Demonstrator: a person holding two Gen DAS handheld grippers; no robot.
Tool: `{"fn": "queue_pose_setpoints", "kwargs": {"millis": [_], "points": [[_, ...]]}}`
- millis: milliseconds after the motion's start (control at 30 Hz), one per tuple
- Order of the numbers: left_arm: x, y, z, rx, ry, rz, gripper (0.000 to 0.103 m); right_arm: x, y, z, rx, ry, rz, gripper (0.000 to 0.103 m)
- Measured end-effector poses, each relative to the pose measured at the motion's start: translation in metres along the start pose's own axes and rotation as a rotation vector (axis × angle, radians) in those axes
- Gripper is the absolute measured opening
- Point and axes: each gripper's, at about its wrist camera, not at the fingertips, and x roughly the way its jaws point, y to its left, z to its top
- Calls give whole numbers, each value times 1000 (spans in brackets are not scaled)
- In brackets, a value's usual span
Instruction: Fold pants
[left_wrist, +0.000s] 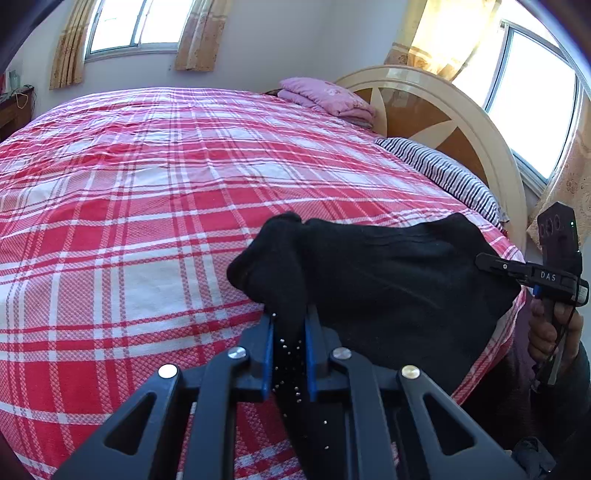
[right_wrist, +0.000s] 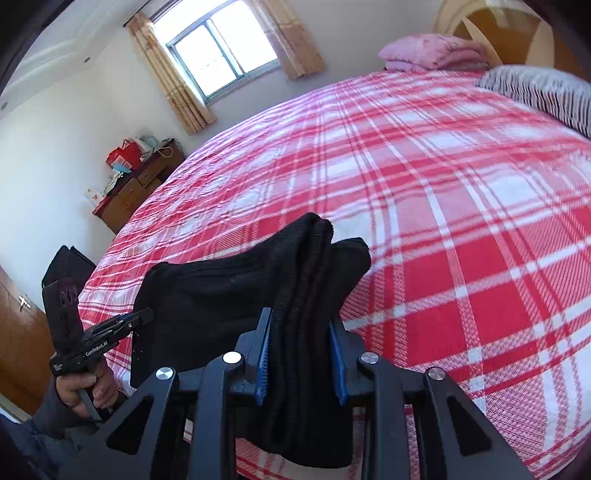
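Black pants (left_wrist: 388, 280) hang stretched between the two grippers at the near edge of a bed. My left gripper (left_wrist: 289, 321) is shut on one bunched end of the cloth, its blue pads pressing the black fabric. In the right wrist view my right gripper (right_wrist: 301, 325) is shut on a thick folded bundle of the pants (right_wrist: 221, 295), which sticks up past the fingertips. Each gripper shows in the other's view: the right gripper (left_wrist: 484, 260) at the cloth's right edge, the left gripper (right_wrist: 147, 315) at its left edge, each held by a hand.
The bed (left_wrist: 166, 192) wears a red and white plaid cover. A folded pink blanket (left_wrist: 328, 98) and a striped pillow (left_wrist: 443, 173) lie by the cream headboard (left_wrist: 461, 110). A wooden dresser (right_wrist: 136, 188) with clutter stands beside the bed's far side. Curtained windows are behind.
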Motion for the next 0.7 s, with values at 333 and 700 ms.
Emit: {"fn": "queue_pose_setpoints", "kwargs": {"millis": [333,700], "points": [[-25,13,16,8,-41,-3,14,11,40,31,-101,8,26,27],[-81,88,36,-35,-134,172,14,86,136,96,-242,45,161,27]]}}
